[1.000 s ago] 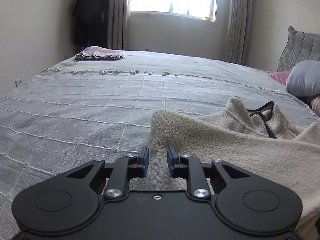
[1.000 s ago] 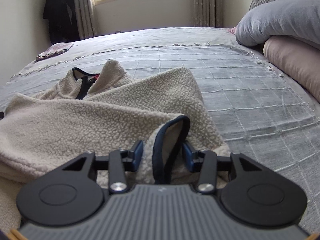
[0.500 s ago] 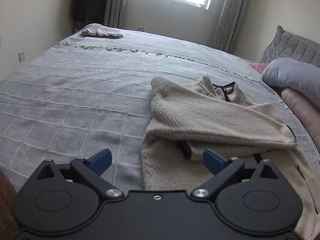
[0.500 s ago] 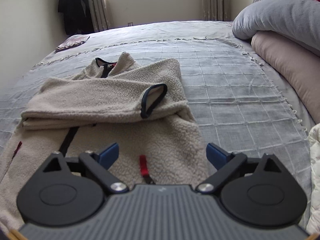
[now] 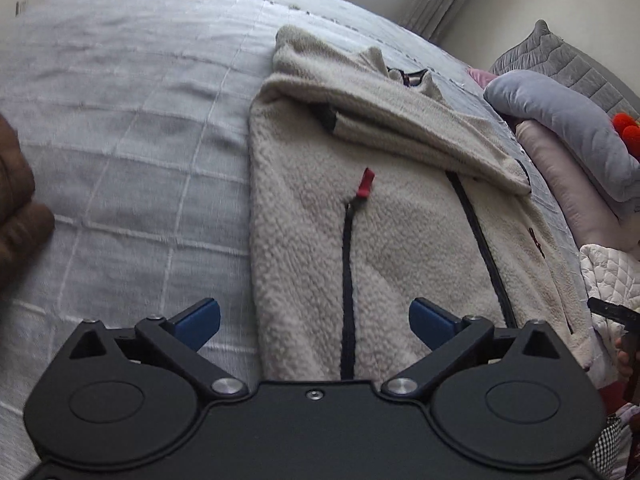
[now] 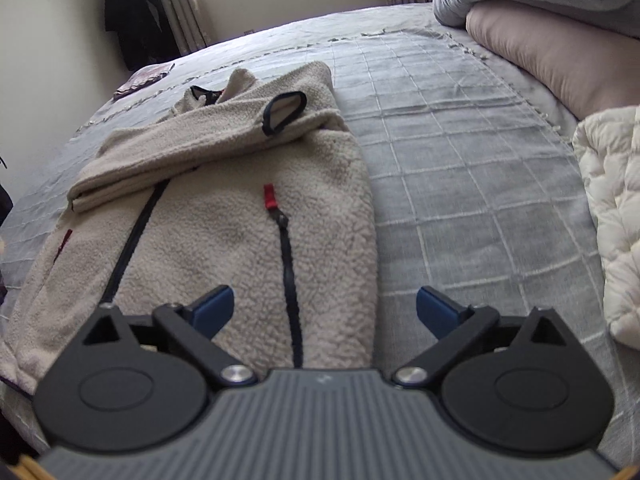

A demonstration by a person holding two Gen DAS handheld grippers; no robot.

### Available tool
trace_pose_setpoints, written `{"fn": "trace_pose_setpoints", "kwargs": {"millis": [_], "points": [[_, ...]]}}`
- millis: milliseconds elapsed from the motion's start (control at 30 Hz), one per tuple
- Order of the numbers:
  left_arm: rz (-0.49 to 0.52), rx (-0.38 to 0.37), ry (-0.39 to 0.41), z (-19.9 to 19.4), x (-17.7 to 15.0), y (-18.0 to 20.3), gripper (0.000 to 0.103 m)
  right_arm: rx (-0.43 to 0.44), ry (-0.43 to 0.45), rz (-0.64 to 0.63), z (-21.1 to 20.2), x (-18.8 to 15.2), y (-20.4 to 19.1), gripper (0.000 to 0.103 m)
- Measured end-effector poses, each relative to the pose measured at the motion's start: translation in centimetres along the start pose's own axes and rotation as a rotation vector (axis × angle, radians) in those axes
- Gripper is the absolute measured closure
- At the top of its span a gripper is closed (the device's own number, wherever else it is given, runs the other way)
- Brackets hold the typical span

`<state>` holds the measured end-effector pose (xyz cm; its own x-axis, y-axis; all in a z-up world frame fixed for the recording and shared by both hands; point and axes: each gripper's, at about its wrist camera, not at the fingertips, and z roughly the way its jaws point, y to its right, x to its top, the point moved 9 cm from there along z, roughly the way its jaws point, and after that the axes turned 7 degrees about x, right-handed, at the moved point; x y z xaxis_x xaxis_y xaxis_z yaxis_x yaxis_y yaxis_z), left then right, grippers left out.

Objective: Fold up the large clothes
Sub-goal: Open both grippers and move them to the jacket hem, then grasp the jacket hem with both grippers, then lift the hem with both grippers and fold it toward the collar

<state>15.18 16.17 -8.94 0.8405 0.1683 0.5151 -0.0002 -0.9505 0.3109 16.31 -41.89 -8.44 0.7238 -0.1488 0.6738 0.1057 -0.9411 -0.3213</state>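
Observation:
A cream fleece jacket with dark zippers and red pull tabs lies flat on the grey bedspread. Both sleeves are folded across its chest; one dark-trimmed cuff shows in the right wrist view. My left gripper is open and empty above the jacket's lower left part, over a pocket zipper. My right gripper is open and empty above the jacket near its lower right edge.
Grey and pink pillows are stacked at the bed's right side. A white quilted item lies at the right edge. A folded cloth sits at the far corner. A hand shows at the left.
Both grippers let go of the sleeves, opened wide and drew back toward the jacket's hem. The sleeves now lie folded across the chest.

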Motion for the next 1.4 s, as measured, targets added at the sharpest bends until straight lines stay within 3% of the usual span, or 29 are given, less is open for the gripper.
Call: {"fn": "trace_pose_setpoints", "kwargs": {"millis": [167, 367, 400, 467, 567, 633, 667, 733, 767, 833, 1067, 1200, 1400], "points": [[-0.08, -0.081, -0.091, 0.8, -3.1, -0.5, 0.003, 0.008, -0.062, 0.026, 0.7, -3.0, 0.8, 0.004], [-0.061, -0.161, -0.122, 0.4, -5.4, 0.2, 0.004, 0.041, -0.102, 0.062, 1.4, -5.2, 0.7, 0.004], [-0.067, -0.181, -0.128, 0.3, -5.7, 0.4, 0.006, 0.042, -0.098, 0.061, 1.5, -5.3, 0.7, 0.004], [-0.083, -0.198, -0.125, 0.1, -6.1, 0.4, 0.022, 0.054, -0.094, 0.068, 1.6, -5.5, 0.4, 0.006], [-0.099, -0.222, -0.131, -0.1, -7.2, 0.6, 0.044, 0.088, -0.088, 0.069, 1.6, -5.8, -0.5, 0.022], [-0.098, -0.231, -0.135, -0.5, -7.3, 0.8, 0.057, 0.126, -0.094, 0.074, 1.5, -6.0, -1.2, 0.042], [-0.112, -0.242, -0.145, -0.4, -7.4, 0.8, 0.064, 0.138, -0.096, 0.078, 1.5, -6.1, -1.5, 0.046], [-0.129, -0.227, -0.147, -0.2, -7.2, 0.6, 0.074, 0.159, -0.102, 0.088, 1.4, -6.2, -1.8, 0.072], [-0.138, -0.227, -0.142, -0.2, -7.1, 0.5, 0.078, 0.167, -0.095, 0.101, 1.3, -6.1, -1.8, 0.076], [-0.138, -0.222, -0.122, -0.5, -6.9, 0.6, 0.081, 0.166, -0.076, 0.107, 0.9, -6.0, -1.8, 0.081], [-0.119, -0.247, 0.003, -3.8, -4.8, 1.5, 0.085, 0.177, 0.02, 0.092, -1.6, -3.9, -2.9, 0.084], [-0.089, -0.264, 0.096, -5.9, -1.6, 3.0, 0.086, 0.199, 0.096, 0.066, -3.0, -1.0, -4.2, 0.084], [-0.016, -0.213, 0.238, -7.4, 4.9, 5.0, 0.086, 0.183, 0.188, 0.028, -3.1, 5.2, -5.5, 0.084]]}}
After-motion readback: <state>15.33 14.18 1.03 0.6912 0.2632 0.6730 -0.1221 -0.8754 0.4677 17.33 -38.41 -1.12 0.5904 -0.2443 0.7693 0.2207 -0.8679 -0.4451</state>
